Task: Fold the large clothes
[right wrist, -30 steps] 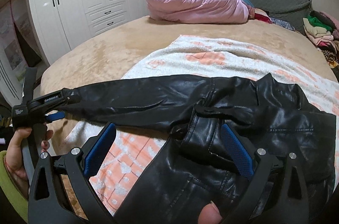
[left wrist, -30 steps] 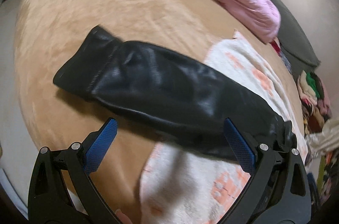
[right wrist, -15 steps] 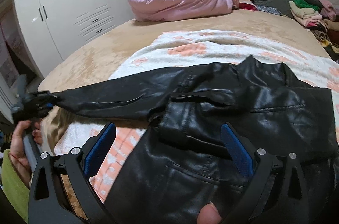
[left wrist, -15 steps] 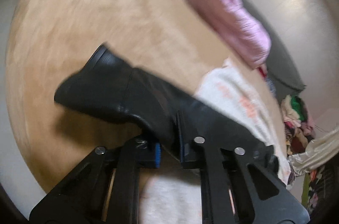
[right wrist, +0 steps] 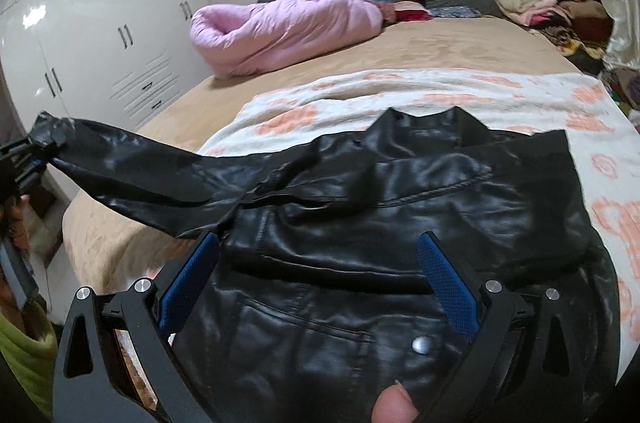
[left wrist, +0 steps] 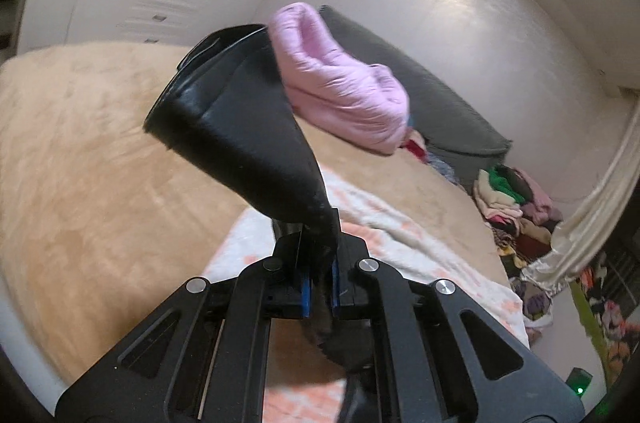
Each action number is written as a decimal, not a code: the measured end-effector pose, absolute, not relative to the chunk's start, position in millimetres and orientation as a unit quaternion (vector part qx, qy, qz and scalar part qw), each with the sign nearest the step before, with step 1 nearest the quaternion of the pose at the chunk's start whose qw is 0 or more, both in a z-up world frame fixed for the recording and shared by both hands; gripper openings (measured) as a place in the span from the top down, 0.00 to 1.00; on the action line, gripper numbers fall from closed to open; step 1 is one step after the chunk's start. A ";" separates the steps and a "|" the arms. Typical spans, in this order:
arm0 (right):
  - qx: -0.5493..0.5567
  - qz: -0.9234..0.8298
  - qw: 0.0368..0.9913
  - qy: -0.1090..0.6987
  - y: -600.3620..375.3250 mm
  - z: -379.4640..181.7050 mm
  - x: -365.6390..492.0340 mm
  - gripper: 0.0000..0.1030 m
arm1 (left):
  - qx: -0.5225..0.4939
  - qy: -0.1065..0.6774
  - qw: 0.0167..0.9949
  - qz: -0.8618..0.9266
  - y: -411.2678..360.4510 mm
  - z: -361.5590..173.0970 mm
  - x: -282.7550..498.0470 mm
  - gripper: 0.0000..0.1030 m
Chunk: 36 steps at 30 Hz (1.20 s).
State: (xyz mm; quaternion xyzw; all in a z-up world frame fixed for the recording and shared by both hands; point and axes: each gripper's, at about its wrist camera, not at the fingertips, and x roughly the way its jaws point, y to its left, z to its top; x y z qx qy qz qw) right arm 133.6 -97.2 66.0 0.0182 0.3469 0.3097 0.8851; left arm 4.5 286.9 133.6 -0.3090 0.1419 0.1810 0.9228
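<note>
The black leather jacket point(right wrist: 400, 223) lies flat, body spread, on the white-and-orange patterned blanket point(right wrist: 500, 91) that covers the near part of the tan bed point(right wrist: 460, 43). Take the jacket's collar point(right wrist: 424, 123) as landmark: the collar points toward the headboard, and one sleeve point(right wrist: 140, 175) runs out from the shoulder on the wardrobe side of it, off the blanket and over the bed's edge.

The left claw point(left wrist: 318, 283) has just closed and now pinches the sleeve just behind the cuff point(left wrist: 204, 79); the cuff end stands up beyond the blue pads point(left wrist: 305, 287), clear of the bed. The right claw point(right wrist: 316, 283) stands wide and holds nothing, hovering over the lower front of the jacket, on the hem side of the collar, near a metal snap point(right wrist: 420, 345).

Step in hand, as judged: fold the sleeve across the body.

1. Carry the cuff in an arc toward the collar line and over it, keeping the sleeve lightly taut so it does not twist.
2. Use the shoulder seam as the hinge. The fold line should run from the shoulder straight toward the hem, parallel to the jacket's side edge.
3. Lower the free claw onto the body near the armpit to pin the panel; leather of this kind is likely stiff and slippery, and the body may drag toward the lifted sleeve.
4. Lay the sleeve flat on the chest before releasing; a raised release may let it spring back.
5. Keep the grip behind the cuff; a hold on the edge alone could slip.
</note>
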 end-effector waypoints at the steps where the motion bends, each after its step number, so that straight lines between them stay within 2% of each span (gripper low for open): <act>1: 0.023 0.307 0.886 0.345 -103.4 66.8 134.1 0.04 | -0.303 0.140 0.926 0.176 280.0 138.6 7.3 0.99; 9: 0.067 0.290 0.896 0.331 -154.2 74.8 135.7 0.04 | -0.245 0.130 0.954 0.114 207.1 181.9 38.5 0.99; 14: 0.093 0.269 0.901 0.327 -187.1 75.5 138.5 0.04 | -0.211 0.141 0.964 0.080 166.9 186.5 67.2 0.99; 30: 0.155 0.213 0.911 0.316 -284.7 67.6 141.6 0.04 | -0.133 0.234 0.963 -0.002 47.1 134.8 140.2 1.00; 36: 0.183 0.177 0.914 0.316 -320.6 60.4 145.4 0.04 | -0.115 0.277 0.953 -0.045 13.0 100.5 161.3 1.00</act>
